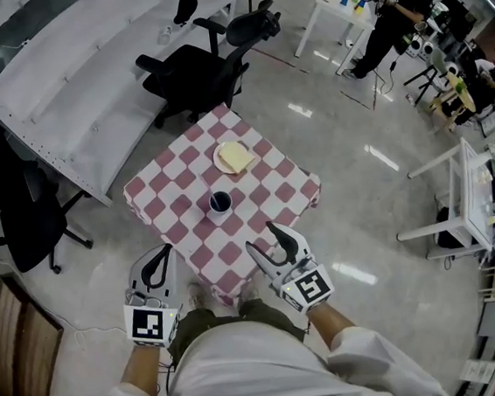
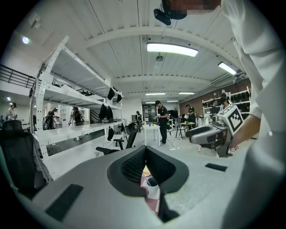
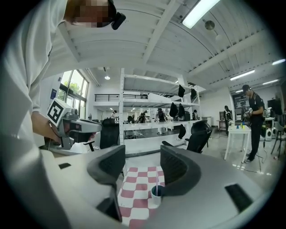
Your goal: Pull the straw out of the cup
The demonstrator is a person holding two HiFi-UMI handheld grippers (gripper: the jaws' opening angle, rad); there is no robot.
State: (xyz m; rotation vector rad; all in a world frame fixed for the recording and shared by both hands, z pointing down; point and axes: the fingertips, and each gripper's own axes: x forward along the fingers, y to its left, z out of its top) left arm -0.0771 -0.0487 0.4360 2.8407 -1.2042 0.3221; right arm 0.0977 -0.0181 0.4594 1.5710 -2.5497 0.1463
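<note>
Head view shows me the cup standing near the middle of the red-and-white checked table, just beside a plate with something yellow on it. Both my grippers hang at the table's near edge, well apart from the cup. My left gripper is clenched, its pads meeting with nothing between them in the left gripper view. My right gripper is released, its jaws standing wide and empty. In the right gripper view I see the cup beyond the gap, by the right-hand jaw, with the thin straw standing upright in it.
</note>
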